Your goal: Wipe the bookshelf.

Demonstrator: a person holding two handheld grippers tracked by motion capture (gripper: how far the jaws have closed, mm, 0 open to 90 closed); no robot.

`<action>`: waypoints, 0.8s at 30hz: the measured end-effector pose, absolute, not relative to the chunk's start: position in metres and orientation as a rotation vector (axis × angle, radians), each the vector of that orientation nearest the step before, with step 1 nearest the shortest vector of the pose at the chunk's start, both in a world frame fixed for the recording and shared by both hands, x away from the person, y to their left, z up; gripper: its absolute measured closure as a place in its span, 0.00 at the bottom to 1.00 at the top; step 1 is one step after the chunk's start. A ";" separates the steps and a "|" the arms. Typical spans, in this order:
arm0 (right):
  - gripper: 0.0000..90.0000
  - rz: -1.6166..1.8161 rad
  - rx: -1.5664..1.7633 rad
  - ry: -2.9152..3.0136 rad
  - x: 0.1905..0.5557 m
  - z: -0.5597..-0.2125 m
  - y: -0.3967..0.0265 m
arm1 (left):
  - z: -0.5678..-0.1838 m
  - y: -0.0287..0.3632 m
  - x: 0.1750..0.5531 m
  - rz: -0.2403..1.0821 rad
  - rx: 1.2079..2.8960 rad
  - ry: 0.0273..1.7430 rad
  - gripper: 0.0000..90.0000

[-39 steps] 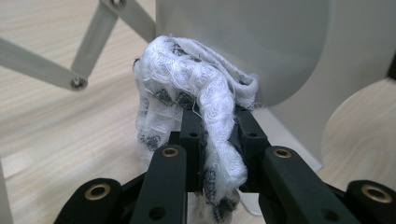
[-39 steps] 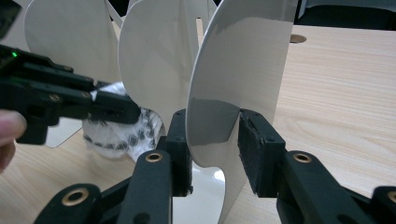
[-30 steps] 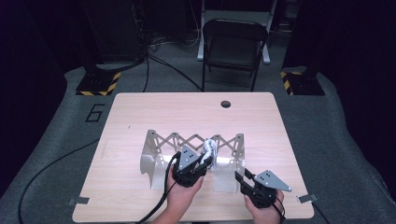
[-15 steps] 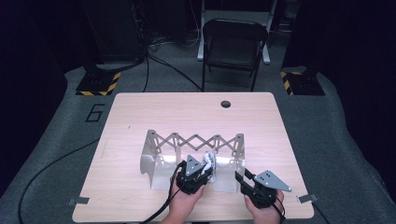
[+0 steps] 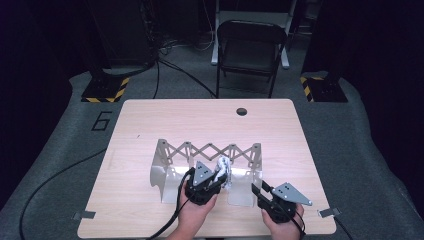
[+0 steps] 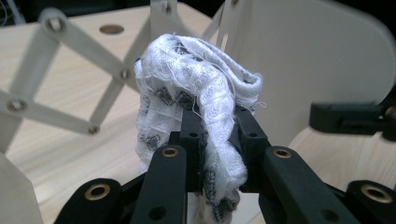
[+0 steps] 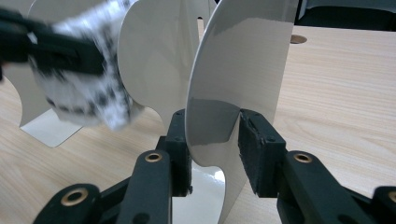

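Note:
A folding rack [image 5: 207, 150] with a scissor lattice and pale upright panels stands on the wooden table [image 5: 150, 125]. My left gripper [image 5: 216, 180] is shut on a white cloth with grey marks [image 5: 223, 167], held up between two panels. In the left gripper view the cloth [image 6: 201, 88] bulges above the left gripper [image 6: 217, 128], in front of a panel [image 6: 303, 60]. My right gripper [image 5: 257, 189] is at the rack's right end. In the right gripper view the right gripper [image 7: 212, 135] has its pads pressed on both sides of a panel [image 7: 243, 60], with the cloth [image 7: 88, 93] blurred at the left.
A round hole [image 5: 242, 111] is in the table's far side. A dark folding chair [image 5: 250, 50] stands beyond the table. Striped floor bases [image 5: 106, 90] and cables [image 5: 50, 185] lie on the grey floor. Tape tabs [image 5: 326, 212] mark the near corners.
My left gripper with the cloth has dropped a little and come slightly nearer the table's front edge. The right gripper has kept still on the panel.

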State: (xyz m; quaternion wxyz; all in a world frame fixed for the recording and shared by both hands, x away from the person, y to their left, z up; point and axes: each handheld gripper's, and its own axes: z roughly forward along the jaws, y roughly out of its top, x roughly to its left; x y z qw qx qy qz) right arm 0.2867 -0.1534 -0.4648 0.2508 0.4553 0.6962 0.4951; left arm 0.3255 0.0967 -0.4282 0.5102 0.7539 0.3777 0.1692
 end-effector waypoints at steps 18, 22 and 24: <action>0.73 1.346 1.235 1.898 0.286 -0.465 -0.154 | -0.415 0.099 0.321 0.423 1.807 0.881 0.86; 0.73 1.348 1.231 1.900 0.287 -0.465 -0.154 | -0.429 0.100 0.323 0.429 1.821 0.912 0.86; 0.73 1.346 1.228 1.901 0.287 -0.466 -0.154 | -0.435 0.102 0.323 0.430 1.833 0.919 0.86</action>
